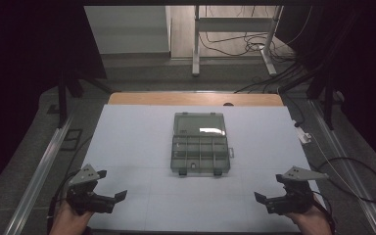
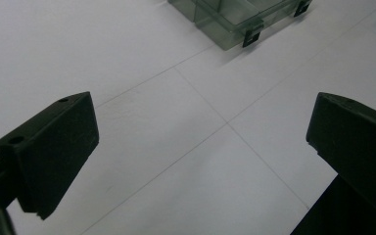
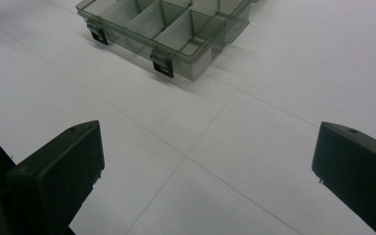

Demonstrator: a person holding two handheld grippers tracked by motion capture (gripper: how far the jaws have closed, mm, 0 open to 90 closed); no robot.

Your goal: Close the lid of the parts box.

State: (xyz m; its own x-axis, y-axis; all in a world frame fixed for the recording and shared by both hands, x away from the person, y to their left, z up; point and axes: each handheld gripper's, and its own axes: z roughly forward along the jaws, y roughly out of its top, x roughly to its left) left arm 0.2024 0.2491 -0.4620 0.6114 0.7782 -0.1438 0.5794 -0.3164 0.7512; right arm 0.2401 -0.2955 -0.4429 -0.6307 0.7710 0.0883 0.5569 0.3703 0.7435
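Note:
A clear grey plastic organizer box [image 1: 199, 144] lies open in the middle of the white table, lid folded back, with several divided compartments and two black latches on its near edge. Its corner shows at the top of the left gripper view [image 2: 235, 17] and its compartments at the top of the right gripper view [image 3: 166, 27]. My left gripper [image 1: 115, 197] rests at the near left of the table, jaws wide apart with nothing between them [image 2: 203, 147]. My right gripper [image 1: 262, 196] sits at the near right, also open and empty [image 3: 208, 166]. Both point inward toward the box.
The white table surface [image 1: 137, 142] has faint seam lines. A wooden strip [image 1: 196, 99] runs along its far edge. A small white item [image 1: 302, 135] lies at the right edge. Metal rails flank the table; cables and a desk frame [image 1: 235, 44] stand beyond.

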